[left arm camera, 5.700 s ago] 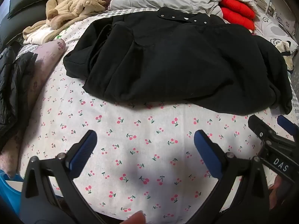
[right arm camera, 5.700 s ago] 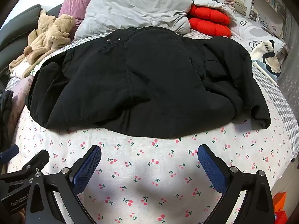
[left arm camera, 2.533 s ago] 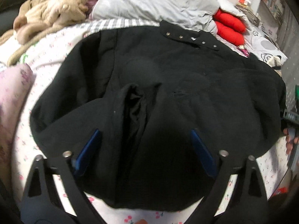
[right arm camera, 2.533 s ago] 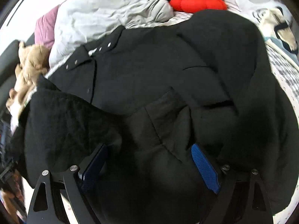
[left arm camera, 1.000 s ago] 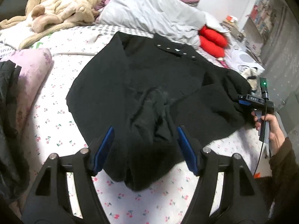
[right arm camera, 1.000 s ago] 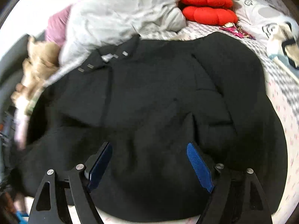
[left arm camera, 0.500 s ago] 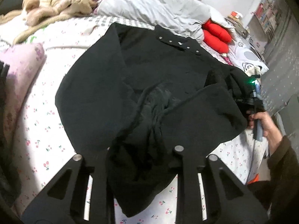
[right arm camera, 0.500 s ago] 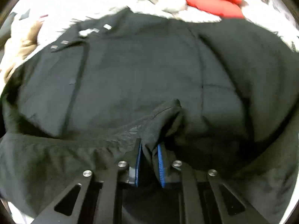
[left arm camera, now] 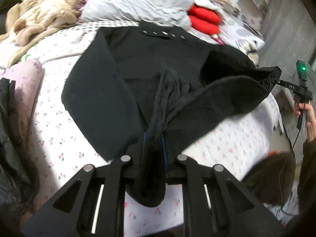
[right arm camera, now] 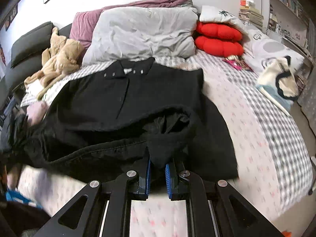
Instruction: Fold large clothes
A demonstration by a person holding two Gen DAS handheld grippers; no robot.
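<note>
A large black jacket [left arm camera: 106, 98] lies on the cherry-print bed sheet [left arm camera: 49, 130], collar with snaps at the far end. My left gripper [left arm camera: 154, 137] has a bunched fold of the near hem between its blue pads, and its jaws are still closing on it. My right gripper [right arm camera: 158, 163] is shut on another corner of the jacket [right arm camera: 94, 98] and holds it lifted off the bed. In the left wrist view the right gripper [left arm camera: 276, 80] is at the far right, with the hem stretched between the two.
Grey pillow [right arm camera: 142, 33] and red cushions [right arm camera: 219, 41] sit at the bed's head. A beige fleece heap [left arm camera: 41, 17] lies at the back left, a dark coat [left arm camera: 9, 138] at the left edge. The person's hand [left arm camera: 304, 108] is at the right.
Both grippers went from open over the jacket to shut on its near hem. The right one then pulled back and up, lifting its corner off the bed.
</note>
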